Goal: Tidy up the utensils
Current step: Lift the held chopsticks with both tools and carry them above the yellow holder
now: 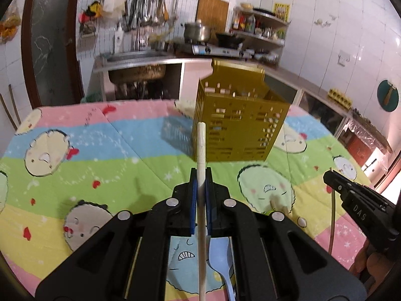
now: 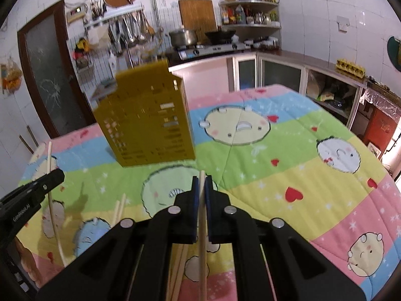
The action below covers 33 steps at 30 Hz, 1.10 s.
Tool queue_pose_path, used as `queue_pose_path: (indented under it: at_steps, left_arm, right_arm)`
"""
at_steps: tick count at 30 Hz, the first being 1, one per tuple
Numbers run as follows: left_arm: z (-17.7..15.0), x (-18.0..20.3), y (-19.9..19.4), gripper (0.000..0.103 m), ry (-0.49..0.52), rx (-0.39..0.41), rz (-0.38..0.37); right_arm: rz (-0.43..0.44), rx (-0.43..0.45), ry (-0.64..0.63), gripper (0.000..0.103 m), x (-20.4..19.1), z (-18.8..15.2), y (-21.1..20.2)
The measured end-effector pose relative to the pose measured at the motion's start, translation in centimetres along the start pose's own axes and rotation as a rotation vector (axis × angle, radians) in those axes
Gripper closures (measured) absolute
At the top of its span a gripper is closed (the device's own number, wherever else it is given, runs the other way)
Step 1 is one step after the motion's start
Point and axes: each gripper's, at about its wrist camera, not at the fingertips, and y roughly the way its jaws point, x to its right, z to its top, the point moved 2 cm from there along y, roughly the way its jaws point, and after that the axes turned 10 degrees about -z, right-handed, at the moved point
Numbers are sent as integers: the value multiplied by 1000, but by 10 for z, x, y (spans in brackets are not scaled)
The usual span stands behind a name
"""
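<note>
A gold slotted utensil holder [image 1: 238, 123] stands on the cartoon-print cloth [image 1: 100, 150]; it also shows in the right wrist view [image 2: 147, 123]. My left gripper [image 1: 200, 175] is shut on a pale chopstick [image 1: 201, 145] that points up toward the holder's near side. My right gripper [image 2: 201, 183] is shut on another chopstick [image 2: 202, 225], held above the cloth right of the holder. The right gripper appears at the right edge of the left view [image 1: 333, 178], the left gripper at the left edge of the right view [image 2: 50, 179].
A light blue spoon [image 1: 223, 263] lies on the cloth under my left gripper. Loose chopsticks [image 2: 119, 213] lie on the cloth near the front. A kitchen counter with sink [image 1: 135, 57] and stove [image 2: 208, 47] runs behind the table.
</note>
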Motion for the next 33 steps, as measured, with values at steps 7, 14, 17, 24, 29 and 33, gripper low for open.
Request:
queue_pose_path:
  at_steps: [7, 14, 17, 24, 29, 33]
  left_arm:
    - [-1, 8, -29, 99, 35, 94, 22]
    - [-2, 14, -56, 99, 59, 193, 45]
    - [0, 14, -62, 99, 63, 217, 49]
    - [9, 14, -66, 99, 70, 258, 57]
    - [17, 11, -60, 99, 62, 268, 48]
    - [26, 13, -58, 99, 70, 282, 47]
  right_arm:
    - [23, 131, -3, 98, -1, 8, -38]
    - [18, 290, 3, 98, 2, 12, -71]
    - [19, 332, 11, 98, 3, 13, -77]
    - [14, 390, 22, 98, 5, 22, -80]
    - [15, 393, 21, 98, 4, 30, -73]
    - [19, 406, 23, 98, 4, 36, -72]
